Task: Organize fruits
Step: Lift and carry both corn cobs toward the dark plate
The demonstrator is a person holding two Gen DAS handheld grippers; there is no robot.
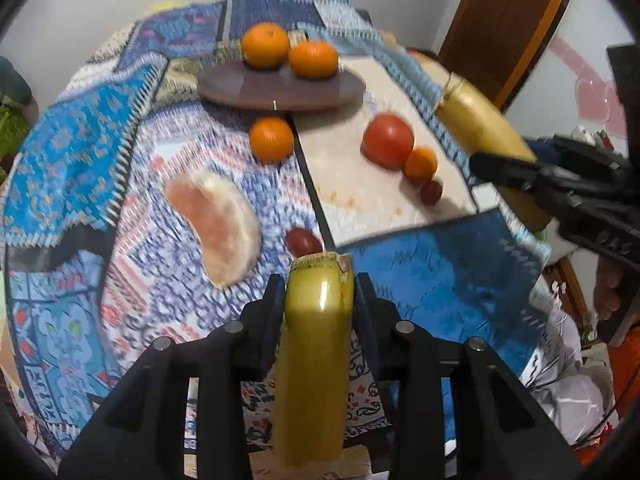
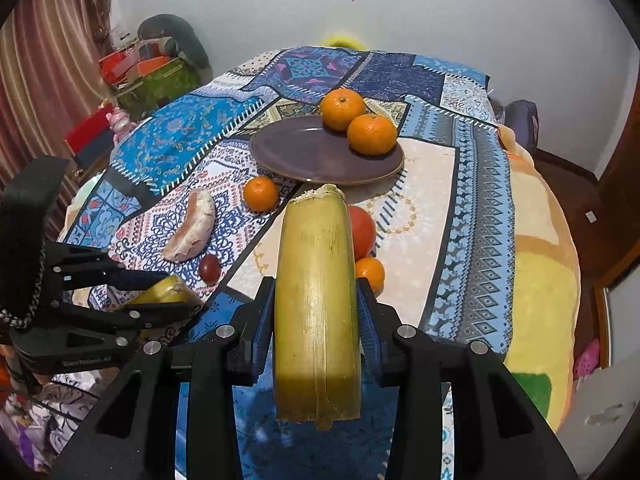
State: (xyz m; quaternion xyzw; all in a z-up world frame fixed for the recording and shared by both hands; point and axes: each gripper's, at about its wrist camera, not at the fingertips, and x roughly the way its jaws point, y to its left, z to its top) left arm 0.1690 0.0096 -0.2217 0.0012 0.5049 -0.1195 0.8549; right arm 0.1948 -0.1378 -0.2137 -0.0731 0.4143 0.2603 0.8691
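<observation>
Notably, both hand-held grippers pointed steeply down over the desk [image 2: 424, 184]. Left hand-held gripper [image 1: 319, 280] clenched one sugarcane piece [image 1: 316, 360]; right hand-held gripper [image 2: 316, 284] clenched another sugarcane piece [image 2: 316, 312], short of the plate [image 2: 304, 152].

wall [image 2: 460, 12]: plain white | curtain [image 2: 44, 60]: striped, hanging left | door frame [image 1: 508, 20]: brown wood, right | surface: patchwork cloth [image 2: 472, 168], blue patterns | light: bright, even

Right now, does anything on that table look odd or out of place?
Yes. Only two oranges sit on the purple plate; a third orange, a peeled pomelo wedge and a tomato lie loose on the cloth, while both tools' jaws clamp yellow-green stalk pieces.
</observation>
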